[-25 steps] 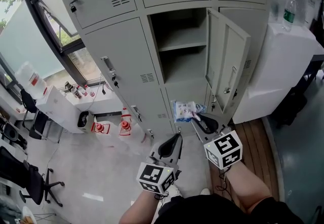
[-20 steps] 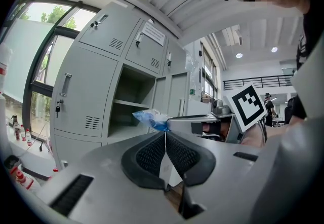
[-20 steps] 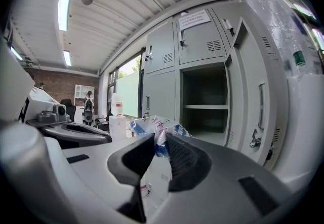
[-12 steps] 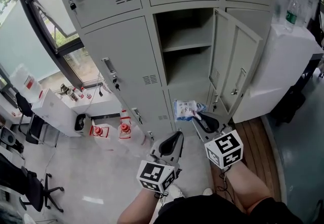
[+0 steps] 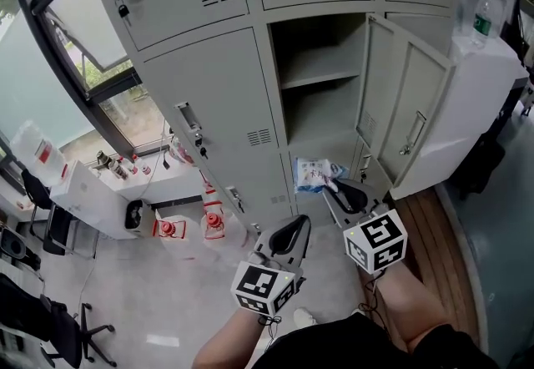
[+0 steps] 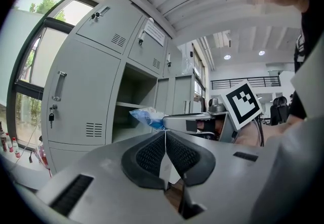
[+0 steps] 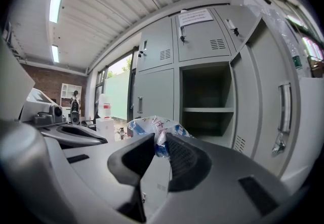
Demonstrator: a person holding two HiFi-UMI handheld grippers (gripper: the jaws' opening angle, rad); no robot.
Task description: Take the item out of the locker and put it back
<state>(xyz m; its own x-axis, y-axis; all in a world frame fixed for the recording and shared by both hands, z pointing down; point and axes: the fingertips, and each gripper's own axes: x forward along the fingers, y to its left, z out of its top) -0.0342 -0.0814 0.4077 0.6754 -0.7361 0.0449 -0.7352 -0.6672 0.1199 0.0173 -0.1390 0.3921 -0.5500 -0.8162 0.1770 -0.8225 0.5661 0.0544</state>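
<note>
- Holding the packet (image 5: 312, 174) by one edge, your right claw (image 5: 332, 186) is clenched on it, just in front of the open locker (image 5: 321, 46).
- Your left claw (image 6: 165, 137) is closed on nothing.
- It looks soft, light and crinkly, probably slippery film; grip a sealed edge, not the middle.

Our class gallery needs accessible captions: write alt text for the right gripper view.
The right gripper pinches a blue-and-white plastic packet in its jaws, facing an open grey locker compartment with one shelf, its door swung right.
</note>
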